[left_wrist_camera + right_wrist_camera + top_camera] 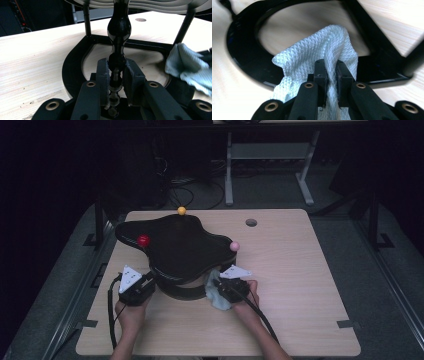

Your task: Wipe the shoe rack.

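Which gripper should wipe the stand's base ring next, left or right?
Right. The right gripper is shut on the cloth, which already lies against the base ring. The left gripper is clamped on the stand's post, so it is probably better kept steadying.

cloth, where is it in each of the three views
High view: the cloth lies low and centre, at the right tongs, against the black stand's base.
Left gripper view: at the right edge, mid-height, resting on the base.
Right gripper view: centre, pinched in the right tongs, draped on the base.
Shared landmark: the base's black ring.
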A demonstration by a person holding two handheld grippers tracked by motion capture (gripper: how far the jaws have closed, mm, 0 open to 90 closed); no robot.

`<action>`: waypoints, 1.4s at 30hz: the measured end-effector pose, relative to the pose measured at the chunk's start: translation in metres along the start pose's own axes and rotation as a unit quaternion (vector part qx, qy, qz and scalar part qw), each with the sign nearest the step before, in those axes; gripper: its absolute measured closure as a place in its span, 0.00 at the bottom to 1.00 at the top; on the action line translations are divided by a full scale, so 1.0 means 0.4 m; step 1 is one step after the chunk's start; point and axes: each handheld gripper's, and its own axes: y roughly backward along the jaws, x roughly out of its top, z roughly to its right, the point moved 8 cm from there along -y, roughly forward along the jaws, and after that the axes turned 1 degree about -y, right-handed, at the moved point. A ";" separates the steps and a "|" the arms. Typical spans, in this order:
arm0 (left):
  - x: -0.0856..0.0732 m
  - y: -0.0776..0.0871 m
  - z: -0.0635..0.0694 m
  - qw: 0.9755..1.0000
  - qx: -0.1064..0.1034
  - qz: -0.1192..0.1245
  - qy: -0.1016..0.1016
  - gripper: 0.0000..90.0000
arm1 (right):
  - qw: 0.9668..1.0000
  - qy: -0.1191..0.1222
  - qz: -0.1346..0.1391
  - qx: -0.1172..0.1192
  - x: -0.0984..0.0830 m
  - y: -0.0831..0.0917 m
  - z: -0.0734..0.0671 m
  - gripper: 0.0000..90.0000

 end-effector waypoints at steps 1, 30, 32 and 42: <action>0.000 0.000 0.000 1.000 0.000 0.000 0.000 0.84 | 1.000 -0.005 0.001 0.000 0.000 0.000 0.004 0.90; 0.000 -0.002 -0.004 1.000 -0.004 0.000 0.005 0.84 | 1.000 -0.014 -0.001 -0.028 -0.001 0.007 0.064 0.90; 0.000 -0.002 -0.004 1.000 -0.005 0.000 0.005 0.84 | 1.000 -0.006 0.000 -0.017 -0.002 0.006 0.047 0.90; 0.000 -0.002 -0.005 1.000 -0.007 0.001 0.006 0.84 | 0.999 -0.023 -0.005 -0.034 -0.004 0.010 0.088 0.90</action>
